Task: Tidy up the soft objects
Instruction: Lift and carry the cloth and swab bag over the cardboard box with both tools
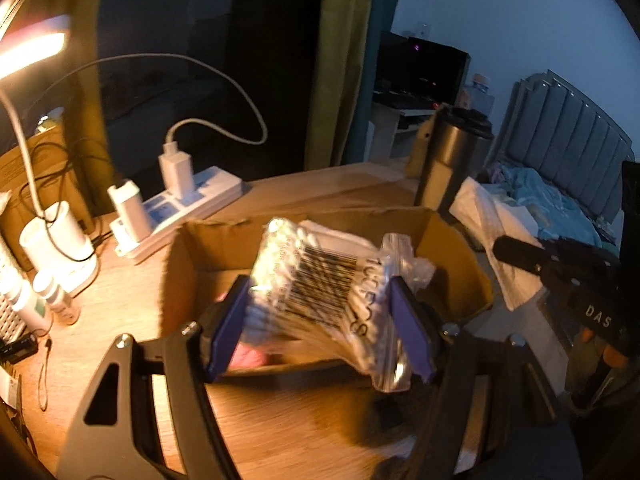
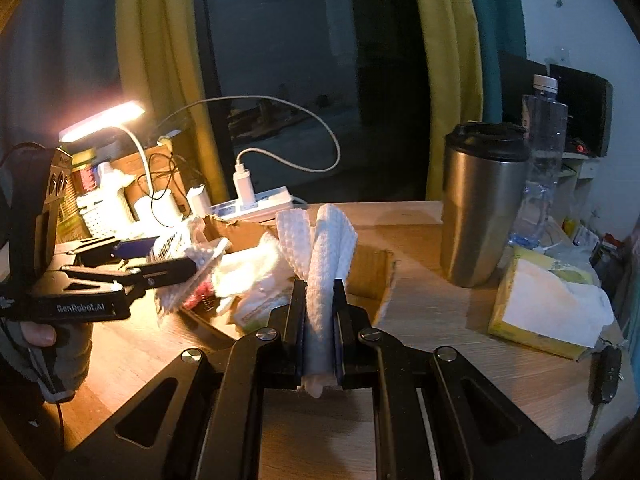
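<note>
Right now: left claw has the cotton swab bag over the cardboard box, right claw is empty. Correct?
Not quite. The right claw is shut on a folded white cloth, per the right wrist view. The left claw does hold the cotton swab bag over the cardboard box.

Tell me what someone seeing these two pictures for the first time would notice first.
Probably the bag of cotton swabs, clamped in the left hand-held gripper above the open cardboard box on the wooden desk. Next, the white textured cloth pinched upright in the right hand-held gripper, near the box. The glowing desk lamp at the left and the steel tumbler at the right frame the scene.
</note>
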`<state>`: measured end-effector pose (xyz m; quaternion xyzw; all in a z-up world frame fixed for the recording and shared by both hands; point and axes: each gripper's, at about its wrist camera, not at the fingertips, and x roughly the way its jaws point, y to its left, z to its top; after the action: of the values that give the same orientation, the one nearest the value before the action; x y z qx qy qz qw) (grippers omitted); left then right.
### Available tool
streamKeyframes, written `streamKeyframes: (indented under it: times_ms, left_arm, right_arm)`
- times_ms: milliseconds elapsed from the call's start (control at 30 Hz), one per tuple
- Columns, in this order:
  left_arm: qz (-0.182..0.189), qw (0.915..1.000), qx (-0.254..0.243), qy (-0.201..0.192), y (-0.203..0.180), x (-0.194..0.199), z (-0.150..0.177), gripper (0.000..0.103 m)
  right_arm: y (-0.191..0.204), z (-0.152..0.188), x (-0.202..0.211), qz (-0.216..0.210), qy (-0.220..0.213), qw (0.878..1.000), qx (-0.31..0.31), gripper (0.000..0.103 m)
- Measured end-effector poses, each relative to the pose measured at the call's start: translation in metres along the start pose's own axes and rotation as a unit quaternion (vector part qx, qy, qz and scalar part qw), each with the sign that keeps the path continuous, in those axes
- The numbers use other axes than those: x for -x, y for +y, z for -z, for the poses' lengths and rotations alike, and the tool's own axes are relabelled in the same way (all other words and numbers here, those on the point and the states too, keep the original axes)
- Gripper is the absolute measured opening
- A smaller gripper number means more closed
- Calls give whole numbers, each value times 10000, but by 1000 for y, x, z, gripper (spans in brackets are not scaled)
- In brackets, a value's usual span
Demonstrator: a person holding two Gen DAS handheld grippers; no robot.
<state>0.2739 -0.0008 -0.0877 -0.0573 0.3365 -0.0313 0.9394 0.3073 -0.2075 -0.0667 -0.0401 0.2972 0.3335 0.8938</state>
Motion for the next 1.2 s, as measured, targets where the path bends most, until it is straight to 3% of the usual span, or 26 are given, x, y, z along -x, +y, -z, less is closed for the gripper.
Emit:
streamKeyframes:
  times_ms: [533, 767, 900, 1000, 1200]
  left_arm:
    - [318, 9989, -297, 195, -72, -41, -12, 70]
    - [363, 9980, -280, 426, -78, -64, -9, 71]
    - [379, 9975, -374, 469, -80, -66, -9, 76]
    - [330, 9980, -306, 450, -75, -62, -10, 83]
    - [310, 9993, -141, 175, -57, -35, -13, 85]
  right_arm:
    - [-47, 10, 29, 156, -225, 9984, -486, 12]
    - [-55, 11, 34, 207, -238, 9982, -519, 12]
    - [-56, 11, 34, 272, -226, 9979, -549, 12]
    - [-53, 9, 34, 298, -213, 9979, -525, 12]
    - [-40, 4, 35, 328, -206, 9984, -422, 12]
